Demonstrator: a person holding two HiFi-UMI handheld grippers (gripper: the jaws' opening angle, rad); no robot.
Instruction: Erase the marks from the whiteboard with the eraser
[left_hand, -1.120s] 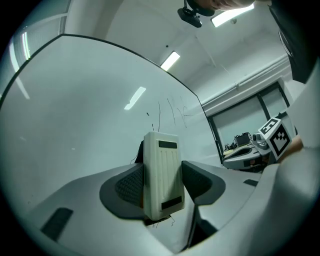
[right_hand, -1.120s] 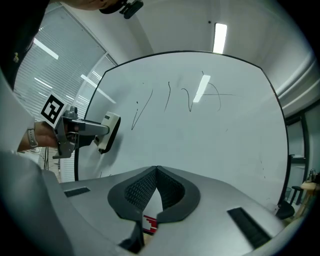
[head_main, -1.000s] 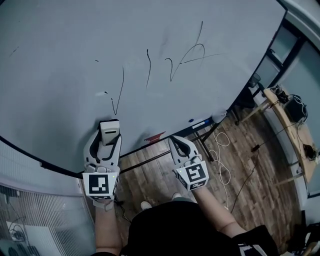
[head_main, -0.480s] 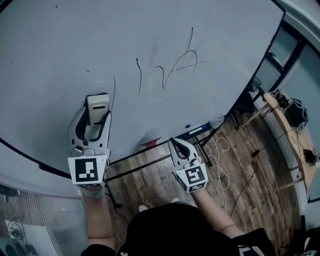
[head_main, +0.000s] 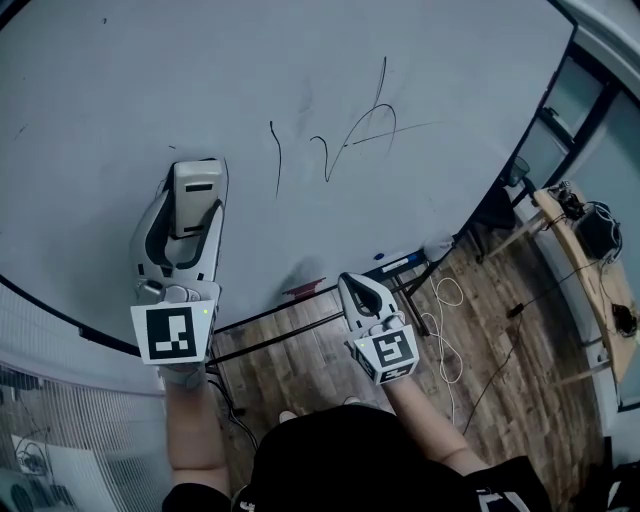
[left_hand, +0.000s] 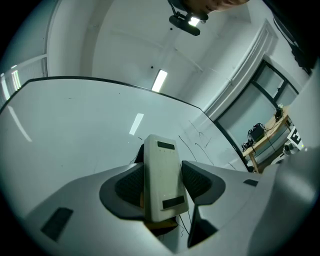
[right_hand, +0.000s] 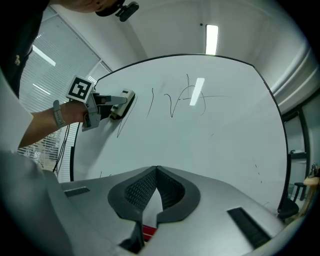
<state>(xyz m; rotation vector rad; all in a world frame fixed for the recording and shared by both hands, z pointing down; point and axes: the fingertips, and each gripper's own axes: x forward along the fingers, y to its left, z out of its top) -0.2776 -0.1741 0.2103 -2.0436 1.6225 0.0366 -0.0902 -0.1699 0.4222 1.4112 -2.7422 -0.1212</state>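
The whiteboard (head_main: 120, 90) carries black pen marks: a single stroke (head_main: 275, 160) and a looping scribble (head_main: 355, 135). My left gripper (head_main: 195, 205) is shut on the white eraser (head_main: 197, 188), which lies against the board left of the strokes, over a thin line. In the left gripper view the eraser (left_hand: 161, 175) stands between the jaws of the left gripper (left_hand: 162, 172), with the marks (left_hand: 197, 141) beyond it. My right gripper (head_main: 362, 292) hangs below the board's lower edge, shut and empty. In the right gripper view its jaws meet at the right gripper's (right_hand: 156, 171) tips, and the eraser (right_hand: 123, 102) and scribble (right_hand: 175, 102) show ahead.
The board's ledge holds a blue-capped marker (head_main: 396, 262) and a red object (head_main: 304, 288). A wooden desk (head_main: 585, 270) with gear stands at the right. White cables (head_main: 445, 300) lie on the wood floor. Blinds (head_main: 70, 440) are at lower left.
My left gripper has carried the eraser up from the board's lower edge onto the board, beside the leftmost line. The right gripper has stayed about where it was.
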